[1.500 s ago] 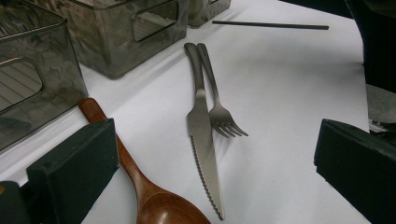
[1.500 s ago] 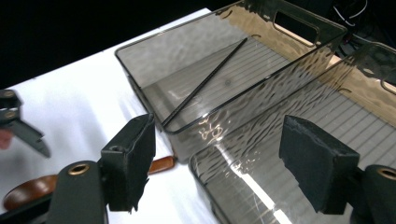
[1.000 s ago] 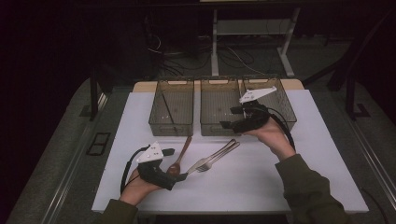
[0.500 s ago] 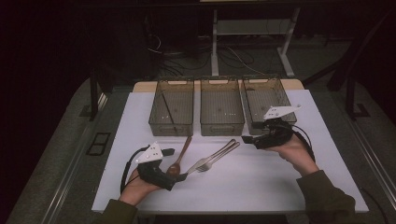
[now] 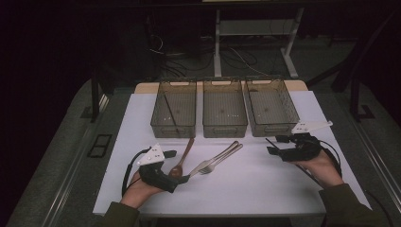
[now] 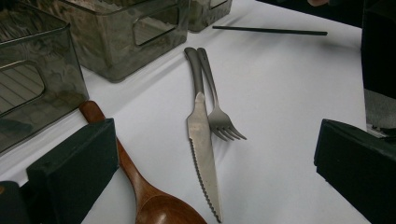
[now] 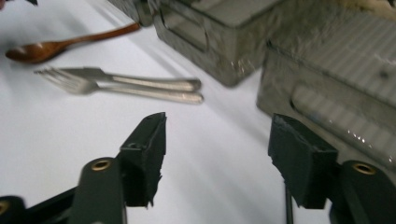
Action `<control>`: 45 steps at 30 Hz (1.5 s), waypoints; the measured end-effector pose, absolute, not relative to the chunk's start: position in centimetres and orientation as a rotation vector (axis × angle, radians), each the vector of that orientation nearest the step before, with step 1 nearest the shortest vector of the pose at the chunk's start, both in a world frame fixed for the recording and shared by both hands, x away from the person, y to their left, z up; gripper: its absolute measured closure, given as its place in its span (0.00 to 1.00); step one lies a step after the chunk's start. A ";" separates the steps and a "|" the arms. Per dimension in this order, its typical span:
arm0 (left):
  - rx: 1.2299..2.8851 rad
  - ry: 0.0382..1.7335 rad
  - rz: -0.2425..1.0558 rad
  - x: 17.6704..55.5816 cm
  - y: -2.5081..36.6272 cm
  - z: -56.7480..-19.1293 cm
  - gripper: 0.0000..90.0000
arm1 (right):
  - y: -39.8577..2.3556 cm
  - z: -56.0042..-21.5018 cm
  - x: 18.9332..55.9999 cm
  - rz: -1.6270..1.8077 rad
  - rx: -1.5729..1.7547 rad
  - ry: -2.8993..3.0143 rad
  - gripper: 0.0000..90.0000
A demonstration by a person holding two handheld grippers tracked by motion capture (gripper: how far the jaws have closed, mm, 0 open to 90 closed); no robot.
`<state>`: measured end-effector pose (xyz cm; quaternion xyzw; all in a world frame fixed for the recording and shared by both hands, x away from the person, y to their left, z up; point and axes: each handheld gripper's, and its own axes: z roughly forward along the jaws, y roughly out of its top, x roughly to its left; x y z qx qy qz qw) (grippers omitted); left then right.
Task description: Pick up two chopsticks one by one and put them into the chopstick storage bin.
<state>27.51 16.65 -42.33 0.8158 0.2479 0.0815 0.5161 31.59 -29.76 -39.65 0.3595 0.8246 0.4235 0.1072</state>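
- The black chopstick (image 5: 267,140) lies flat on the white tabletop (image 5: 265,189), just in front of the rightmost of three smoky clear bins (image 5: 222,127). It is well to the right of the other cutlery.
- It lies right at the right claw (image 5: 273,144). Its long axis runs slantwise from the bin front toward the person's right hand, roughly in line with the way the claw points.
- In the right gripper view we see the right claw (image 7: 217,140) half spread. Its jaws have just been closing. A thin sliver of the chopstick (image 7: 286,205) shows low down by the inner edge of one jaw, and neither pad presses on it.
- We judge the right hand far nearer to the stick than the left, so the pick should fall to it. As the stick seems to run along the jaws rather than across them, the wrist may have to turn first.
- The chopstick (image 6: 271,31) looks slim, straight, matt black and even along its length. A similar dark stick (image 5: 170,113) leans inside the leftmost bin.
- Further left, the left claw (image 5: 177,166) rests on the tabletop spread wide and holds nothing. One jaw sits over the handle of a wooden spoon (image 5: 185,153).
- Between the claws a knife (image 6: 201,140) and a fork (image 6: 219,119) lie side by side, touching.
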 end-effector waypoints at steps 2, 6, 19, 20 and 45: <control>1.958 0.594 0.198 27.5 16.7 -42.3 0.00 | -30.3 -40.0 31.3 1.235 1.064 2.430 0.47; 1.956 0.597 0.198 27.5 16.7 -42.3 0.00 | -31.4 -40.5 30.6 1.201 1.101 2.444 0.51; 1.950 0.602 0.200 27.5 16.8 -42.3 0.00 | -34.7 -41.7 29.0 1.080 1.206 2.431 0.67; 1.953 0.601 0.201 27.5 16.8 -42.3 0.00 | -35.0 -41.8 28.9 1.066 1.214 2.428 0.68; 1.965 0.593 0.191 27.5 16.6 -42.4 0.00 | -37.1 -44.3 27.9 0.899 1.280 2.481 0.93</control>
